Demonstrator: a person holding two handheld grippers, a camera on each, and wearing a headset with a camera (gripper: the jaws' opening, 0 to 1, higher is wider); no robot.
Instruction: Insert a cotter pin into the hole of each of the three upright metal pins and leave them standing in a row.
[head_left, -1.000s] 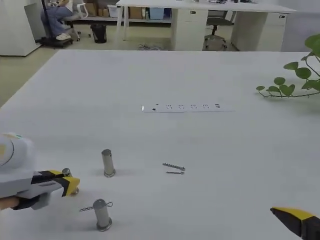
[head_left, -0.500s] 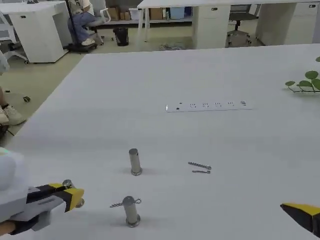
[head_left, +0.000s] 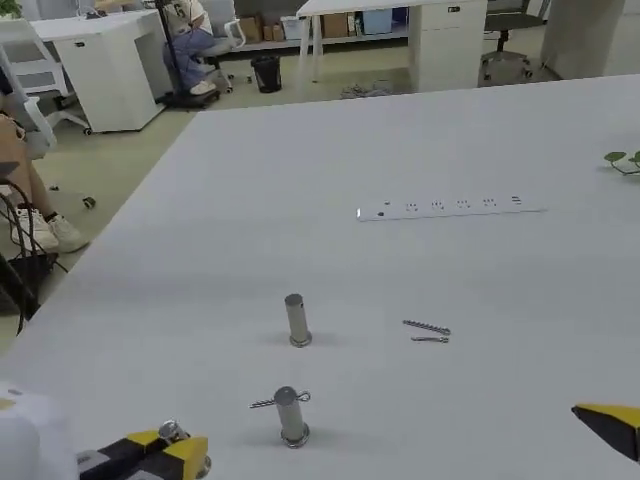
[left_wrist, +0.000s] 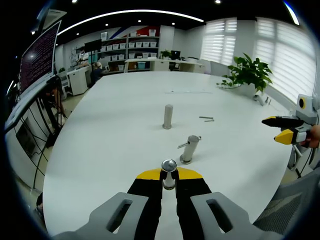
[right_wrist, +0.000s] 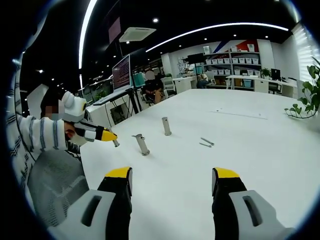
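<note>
One metal pin clamped in left gripper | right gripper apart

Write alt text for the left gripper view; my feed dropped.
The left gripper is shut on an upright metal pin. Beyond it on the white table stand a second pin with a cotter pin through its hole and a bare third pin; two loose cotter pins lie right of them, and the open right gripper shows at right.
</note>
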